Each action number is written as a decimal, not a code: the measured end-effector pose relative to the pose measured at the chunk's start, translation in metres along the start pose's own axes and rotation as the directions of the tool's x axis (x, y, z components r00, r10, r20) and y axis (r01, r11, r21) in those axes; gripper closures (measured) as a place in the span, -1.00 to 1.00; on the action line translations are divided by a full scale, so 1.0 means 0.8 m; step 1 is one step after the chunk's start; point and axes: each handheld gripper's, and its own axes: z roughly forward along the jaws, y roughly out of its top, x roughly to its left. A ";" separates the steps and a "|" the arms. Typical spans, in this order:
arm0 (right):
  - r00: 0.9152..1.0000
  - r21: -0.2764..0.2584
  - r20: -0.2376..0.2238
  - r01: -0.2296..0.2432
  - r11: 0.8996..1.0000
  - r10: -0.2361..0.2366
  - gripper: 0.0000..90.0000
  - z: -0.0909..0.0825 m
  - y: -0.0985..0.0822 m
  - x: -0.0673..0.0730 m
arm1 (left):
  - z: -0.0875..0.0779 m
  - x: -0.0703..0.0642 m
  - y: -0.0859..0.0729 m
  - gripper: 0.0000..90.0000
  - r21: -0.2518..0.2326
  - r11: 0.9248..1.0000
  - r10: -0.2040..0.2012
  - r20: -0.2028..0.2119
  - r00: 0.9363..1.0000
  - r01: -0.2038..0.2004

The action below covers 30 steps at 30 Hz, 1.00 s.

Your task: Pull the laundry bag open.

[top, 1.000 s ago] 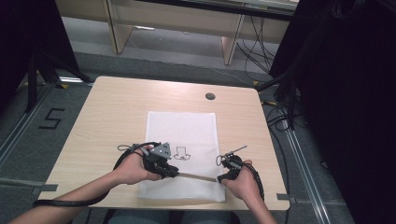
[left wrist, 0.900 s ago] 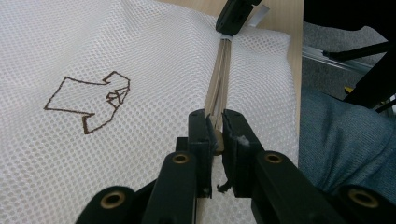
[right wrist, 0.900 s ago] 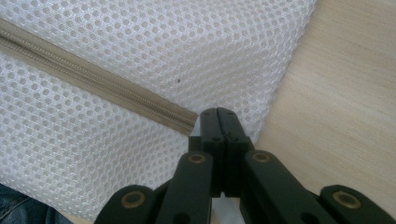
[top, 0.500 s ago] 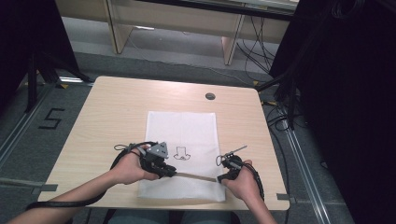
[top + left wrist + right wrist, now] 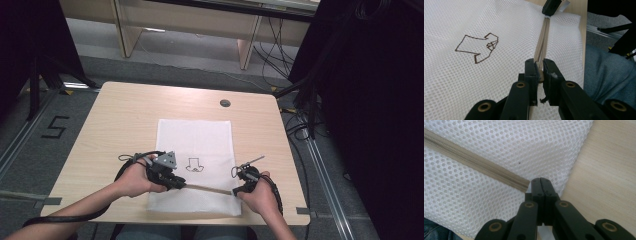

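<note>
A white mesh laundry bag (image 5: 195, 137) lies flat on the wooden table (image 5: 120, 120), with a small brown shirt outline (image 5: 194, 165) drawn on it. Its beige zipper (image 5: 207, 189) runs along the near edge. My left gripper (image 5: 181, 184) is shut on the tan zipper pull (image 5: 540, 76), and the zipper (image 5: 544, 37) stretches away from it toward the other gripper (image 5: 551, 6). My right gripper (image 5: 235, 191) is shut on the bag's mesh (image 5: 524, 145) at the zipper's (image 5: 474, 161) end, near the bag's right corner; its jaws (image 5: 540, 181) are pressed together.
A round cable hole (image 5: 225, 103) sits at the table's far right. The table's near edge lies just behind both hands, with the person's jeans-clad leg (image 5: 604, 72) below it. Bare wood (image 5: 606, 170) lies right of the bag. Black curtains stand at the right.
My left gripper has crept slightly to the left along the zipper line. The right gripper has held its place on the bag's corner.
</note>
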 end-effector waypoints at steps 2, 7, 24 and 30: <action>1.000 0.003 0.003 -0.003 1.000 0.003 1.00 0.000 0.000 0.000 | -0.001 0.001 -0.001 0.82 0.007 1.000 0.012 -0.004 1.000 -0.012; 1.000 0.003 0.002 -0.003 1.000 0.003 1.00 0.000 0.000 0.000 | -0.003 0.001 -0.003 0.82 0.003 1.000 0.005 0.001 1.000 -0.005; 1.000 -0.005 -0.012 0.009 1.000 -0.009 1.00 0.001 0.001 -0.001 | -0.017 0.004 -0.014 0.82 0.005 1.000 -0.023 -0.010 1.000 0.023; 1.000 -0.010 -0.007 0.020 1.000 -0.020 1.00 0.001 0.001 -0.002 | -0.020 0.006 -0.015 0.82 0.003 1.000 -0.019 -0.011 1.000 0.019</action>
